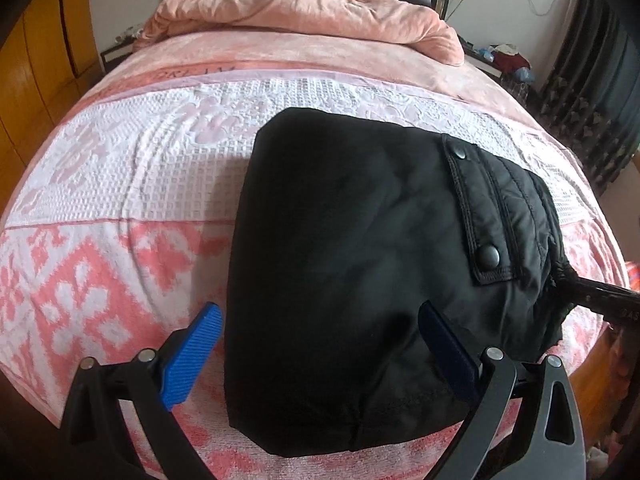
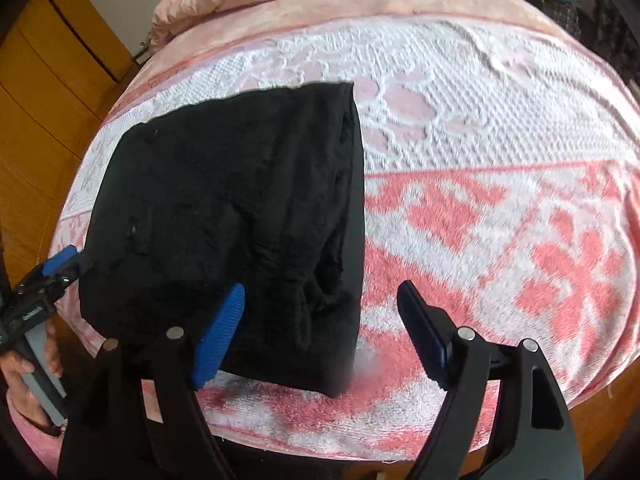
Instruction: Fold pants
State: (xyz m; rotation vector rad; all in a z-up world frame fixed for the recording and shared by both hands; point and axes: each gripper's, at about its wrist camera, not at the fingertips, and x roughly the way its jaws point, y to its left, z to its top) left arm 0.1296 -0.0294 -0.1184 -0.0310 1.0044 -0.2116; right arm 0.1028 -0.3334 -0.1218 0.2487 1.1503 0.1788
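Black pants point(image 1: 360, 260) lie folded into a compact thick bundle on the bed, a snap-button pocket flap on its right side. They also show in the right wrist view point(image 2: 224, 208). My left gripper point(image 1: 320, 344) is open, its blue pads straddling the bundle's near left edge just above it. My right gripper point(image 2: 320, 320) is open and empty, hovering over the bundle's near right corner. The left gripper's blue tip shows in the right wrist view point(image 2: 64, 262) at the bundle's left edge. The right gripper's black finger shows in the left wrist view point(image 1: 592, 296).
The bed is covered by a pink and white patterned towel blanket point(image 1: 120, 216). A rumpled pink duvet point(image 1: 300, 12) is piled at the headboard. Wooden wardrobe doors point(image 2: 44, 92) stand to the left. A cluttered nightstand point(image 1: 504, 60) and dark curtains are at the right.
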